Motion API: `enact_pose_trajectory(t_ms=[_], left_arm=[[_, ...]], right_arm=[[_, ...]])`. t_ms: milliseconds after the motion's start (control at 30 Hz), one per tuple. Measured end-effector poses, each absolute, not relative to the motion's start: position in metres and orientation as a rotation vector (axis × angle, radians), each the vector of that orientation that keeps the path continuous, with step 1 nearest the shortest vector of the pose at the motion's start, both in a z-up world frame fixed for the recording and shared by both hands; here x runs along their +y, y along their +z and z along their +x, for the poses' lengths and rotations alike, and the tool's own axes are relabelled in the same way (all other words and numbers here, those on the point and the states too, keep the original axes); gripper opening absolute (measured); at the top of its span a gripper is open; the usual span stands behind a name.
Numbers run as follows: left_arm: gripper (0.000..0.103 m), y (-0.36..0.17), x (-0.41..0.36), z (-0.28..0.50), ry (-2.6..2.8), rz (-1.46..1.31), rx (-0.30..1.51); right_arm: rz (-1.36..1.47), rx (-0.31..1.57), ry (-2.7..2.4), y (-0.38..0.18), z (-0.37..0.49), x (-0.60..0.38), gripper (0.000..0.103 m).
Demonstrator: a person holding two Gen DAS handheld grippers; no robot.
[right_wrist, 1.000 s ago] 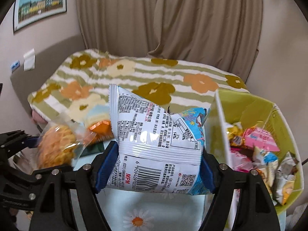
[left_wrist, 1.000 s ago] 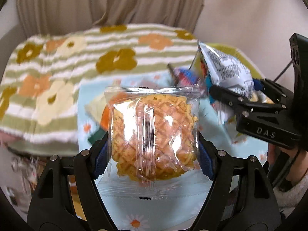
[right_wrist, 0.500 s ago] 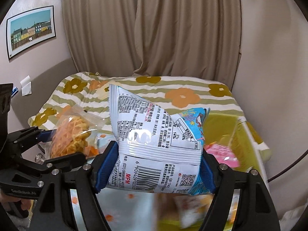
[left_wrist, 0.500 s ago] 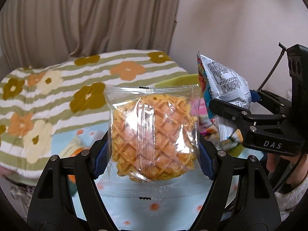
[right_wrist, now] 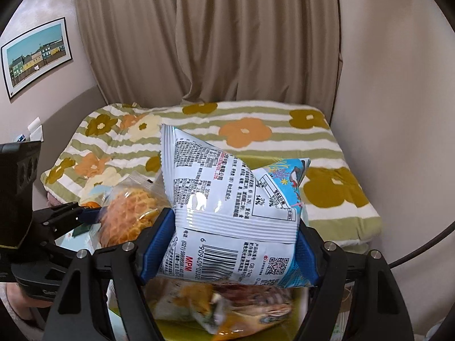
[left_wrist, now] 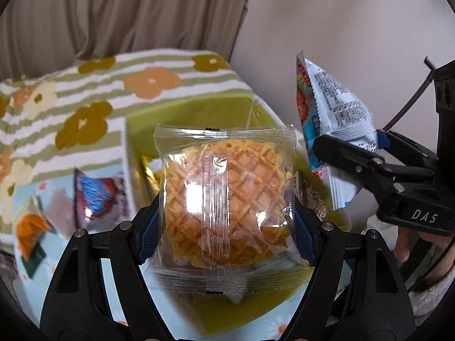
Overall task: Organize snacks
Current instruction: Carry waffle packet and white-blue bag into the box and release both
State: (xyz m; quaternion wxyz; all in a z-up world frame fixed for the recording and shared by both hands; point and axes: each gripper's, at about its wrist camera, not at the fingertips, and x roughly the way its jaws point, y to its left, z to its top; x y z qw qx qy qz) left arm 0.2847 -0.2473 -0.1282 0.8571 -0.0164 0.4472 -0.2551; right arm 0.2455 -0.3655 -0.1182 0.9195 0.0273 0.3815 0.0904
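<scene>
We looked from each wrist along its jaws toward the floral bed (left_wrist: 113, 91) (right_wrist: 256, 130) and curtain (left_wrist: 128, 11) (right_wrist: 213, 37), close above the green bin (left_wrist: 199, 110); both views shared them.

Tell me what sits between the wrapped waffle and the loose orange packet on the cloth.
In the left wrist view, a blue-red snack packet lies between waffle and orange packet.

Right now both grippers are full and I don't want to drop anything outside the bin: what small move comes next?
Probably lower both, then open. The left gripper holds the waffle packet over the green bin; the right gripper holds the chip bag above snacks already inside.
</scene>
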Motion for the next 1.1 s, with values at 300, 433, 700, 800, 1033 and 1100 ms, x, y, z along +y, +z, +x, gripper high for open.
enact_pose_trajectory(t_ms=[300,433,700,800,1033,1100], left_arm=[[0.096,-0.167,-0.271,0.309,-0.524,-0.021,1.093],[0.102,-0.17,-0.265,0.305,-0.511,-0.014,1.106],[0.102,-0.17,-0.232,0.291,-0.456,-0.067,1.12],[0.102,-0.159,-0.222,0.287,-0.416,-0.062,1.073],[0.102,-0.135,-0.197,0.28,-0.35,-0.087,0.965],[0.102,-0.132,-0.192,0.276,-0.339,-0.093,0.954]], right_arm=[[0.107,0.828,0.205,-0.136,0.261,-0.39,0.073],[0.113,0.857,0.221,-0.141,0.268,-0.393,0.073],[0.045,0.888,0.249,-0.149,0.278,-0.375,0.075],[0.034,0.891,0.253,-0.15,0.283,-0.369,0.075],[-0.017,0.834,0.26,-0.145,0.281,-0.361,0.102],[-0.045,0.809,0.262,-0.143,0.276,-0.36,0.102]])
